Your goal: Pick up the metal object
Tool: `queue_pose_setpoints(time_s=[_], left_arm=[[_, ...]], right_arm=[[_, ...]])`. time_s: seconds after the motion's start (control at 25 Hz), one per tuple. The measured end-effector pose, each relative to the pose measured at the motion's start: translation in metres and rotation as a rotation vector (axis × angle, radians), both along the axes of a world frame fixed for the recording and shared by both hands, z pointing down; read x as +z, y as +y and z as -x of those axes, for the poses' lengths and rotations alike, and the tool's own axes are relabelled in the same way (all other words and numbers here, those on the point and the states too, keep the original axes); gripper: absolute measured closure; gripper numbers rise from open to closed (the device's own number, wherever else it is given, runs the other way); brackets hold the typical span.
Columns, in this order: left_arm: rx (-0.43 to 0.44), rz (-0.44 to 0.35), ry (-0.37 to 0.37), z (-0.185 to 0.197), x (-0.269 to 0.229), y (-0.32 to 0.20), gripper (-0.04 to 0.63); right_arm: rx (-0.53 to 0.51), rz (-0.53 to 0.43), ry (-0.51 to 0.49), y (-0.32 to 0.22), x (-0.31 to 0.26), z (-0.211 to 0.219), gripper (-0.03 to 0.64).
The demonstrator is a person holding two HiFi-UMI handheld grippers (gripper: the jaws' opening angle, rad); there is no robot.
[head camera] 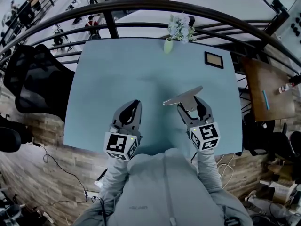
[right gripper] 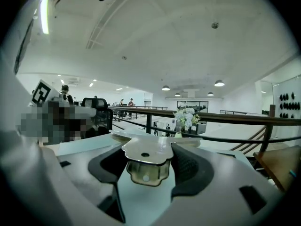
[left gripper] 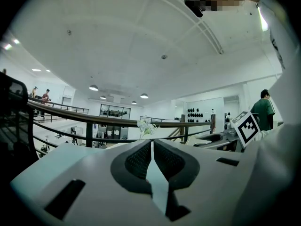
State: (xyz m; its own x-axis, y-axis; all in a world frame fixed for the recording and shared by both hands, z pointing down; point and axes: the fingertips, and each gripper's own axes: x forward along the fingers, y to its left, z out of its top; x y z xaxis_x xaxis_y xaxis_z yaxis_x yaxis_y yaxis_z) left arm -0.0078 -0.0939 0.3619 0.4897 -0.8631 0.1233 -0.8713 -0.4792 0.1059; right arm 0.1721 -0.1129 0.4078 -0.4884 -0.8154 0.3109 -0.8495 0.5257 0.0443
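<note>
Pickup looks essentially done. The right tool (head camera: 190, 105) is clenched on the metal object (head camera: 183, 97), a flat, pale plate with a small cup-like bracket under it. In the right gripper view the dark pads sit on either side of that bracket, and the plate lies across the top of the jaws. In the head view the plate juts out ahead of the jaws, tilted, over the right half of the desk (head camera: 141, 69). It appears clear of the surface, with bare desk showing beneath it in the right gripper view. As I judge it, what is left is only to keep the hold steady; the task names no place to put it down.

Left tool (head camera: 133, 103) – jaws drawn together with nothing between them, held over the near edge of the desk, well apart from the object and not involved.

Surroundings:
- vase of white flowers (head camera: 178, 32) at the far edge of the desk
- small dark frame (head camera: 214, 59) near the far right corner
- black chair (head camera: 33, 84) off the left side
- wooden side table (head camera: 263, 79) to the right, with small items on it too small to identify
- curved dark railing (head camera: 141, 6) beyond the desk

Nothing stands in the way – the desk around the object is bare, and the vase and frame are well apart from both tools.
</note>
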Motion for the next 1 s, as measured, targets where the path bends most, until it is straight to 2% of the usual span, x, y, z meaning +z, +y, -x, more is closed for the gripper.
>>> queue_pose_setpoints(time_s=[0.24,0.44,0.64,1.0], left_arm=[[0.004,0.003,-0.003,0.004,0.000,0.000,0.555],[0.009,0.011,-0.003,0.005,0.003,-0.002,0.557],[0.013,0.021,-0.011,0.007,0.006,-0.004,0.566],[0.014,0.032,-0.016,0.006,0.014,-0.011,0.569]], right_arm=[[0.033,-0.056,-0.072,0.011,-0.030,-0.017,0.318],[0.108,-0.100,-0.147,0.020,-0.042,-0.037,0.318],[0.146,-0.102,-0.149,0.028,-0.040,-0.044,0.318],[0.141,-0.083,-0.149,0.027,-0.027,-0.038,0.318]])
